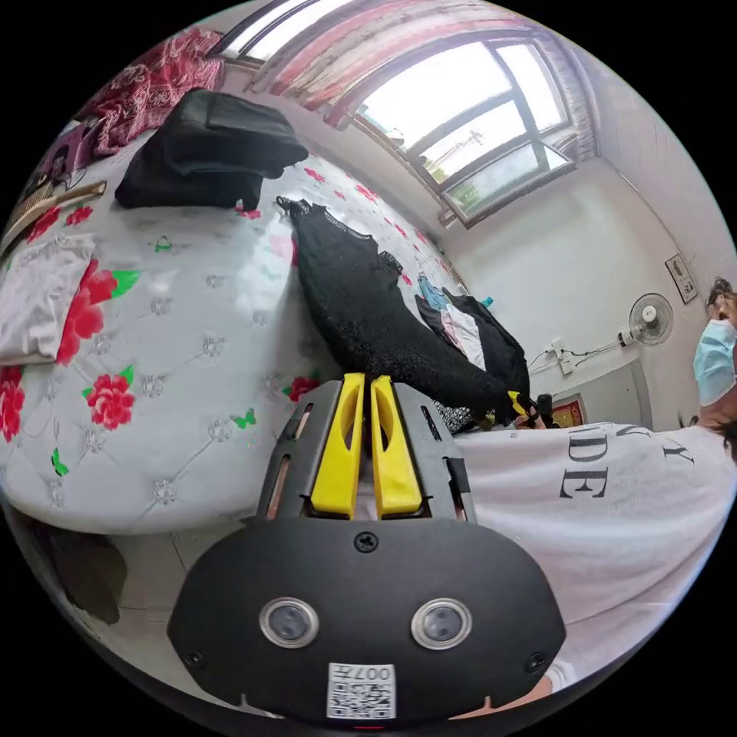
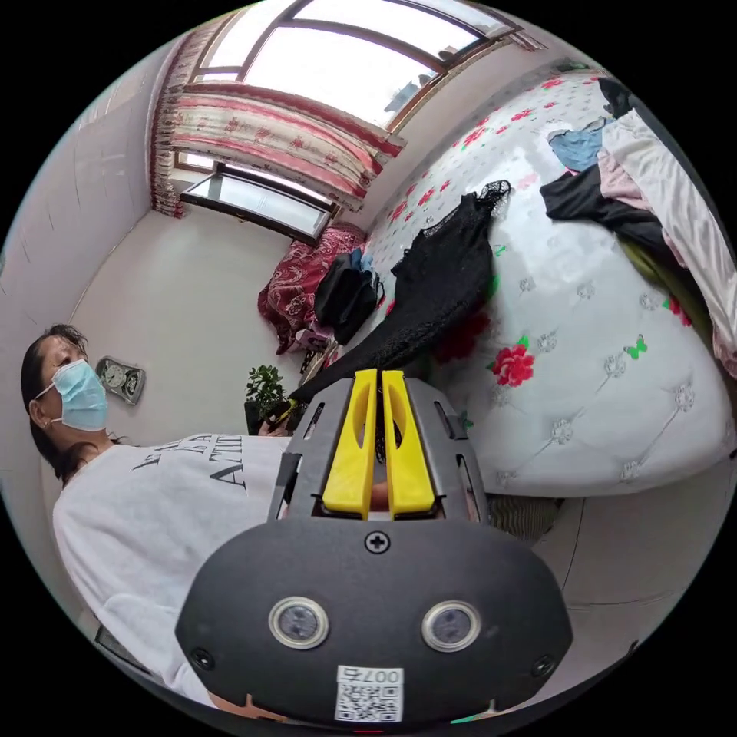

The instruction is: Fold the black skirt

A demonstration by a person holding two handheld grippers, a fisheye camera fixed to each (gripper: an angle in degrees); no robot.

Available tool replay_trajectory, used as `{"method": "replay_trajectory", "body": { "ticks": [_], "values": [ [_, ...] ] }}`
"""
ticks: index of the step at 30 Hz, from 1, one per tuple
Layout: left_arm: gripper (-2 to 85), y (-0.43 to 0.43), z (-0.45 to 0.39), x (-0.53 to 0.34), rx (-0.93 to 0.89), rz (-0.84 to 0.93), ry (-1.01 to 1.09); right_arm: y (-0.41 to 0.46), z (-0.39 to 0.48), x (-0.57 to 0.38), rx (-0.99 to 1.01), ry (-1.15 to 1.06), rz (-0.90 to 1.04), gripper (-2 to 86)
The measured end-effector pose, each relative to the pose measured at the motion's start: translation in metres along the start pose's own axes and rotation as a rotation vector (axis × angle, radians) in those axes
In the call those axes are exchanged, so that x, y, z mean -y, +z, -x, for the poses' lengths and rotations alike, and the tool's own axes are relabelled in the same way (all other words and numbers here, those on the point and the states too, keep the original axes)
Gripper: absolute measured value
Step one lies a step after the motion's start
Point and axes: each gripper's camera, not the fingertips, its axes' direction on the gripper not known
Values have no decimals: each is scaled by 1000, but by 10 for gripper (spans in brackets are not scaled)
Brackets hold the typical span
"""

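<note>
The black lace skirt (image 1: 368, 307) lies stretched across the white flowered mattress (image 1: 169, 338), its near edge pulled toward the bed's side. My left gripper (image 1: 367, 378) has its yellow jaws closed on the skirt's near edge. In the left gripper view my right gripper (image 1: 520, 404) pinches the skirt's far corner. In the right gripper view the skirt (image 2: 445, 276) runs as a taut strip down to my right gripper (image 2: 380, 373), whose jaws are closed with black fabric between them. There my left gripper (image 2: 281, 414) holds the strip's end beside the person's white T-shirt (image 2: 153, 522).
A black bag (image 1: 207, 150) and red cloth (image 1: 153, 84) sit at the bed's far end, with a folded white garment (image 1: 38, 299) nearby. A heap of mixed clothes (image 2: 622, 192) lies beyond the skirt. A masked person stands at the bed's edge. A potted plant (image 2: 265, 388) stands on the floor.
</note>
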Motion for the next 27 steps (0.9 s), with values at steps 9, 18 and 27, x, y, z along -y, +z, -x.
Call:
{"method": "replay_trajectory", "body": {
  "ticks": [9,18,27],
  "values": [
    [-5,40,62,68,-96,-24,-151,43,-11,47,-50,72,26,-1],
    [95,79,82,189,211,-242,-304,130,11,172,-521,-1,-125,24],
    [106,127,115,130,259,101,-132,169,-61,94,-540,62,60,39]
  ]
}}
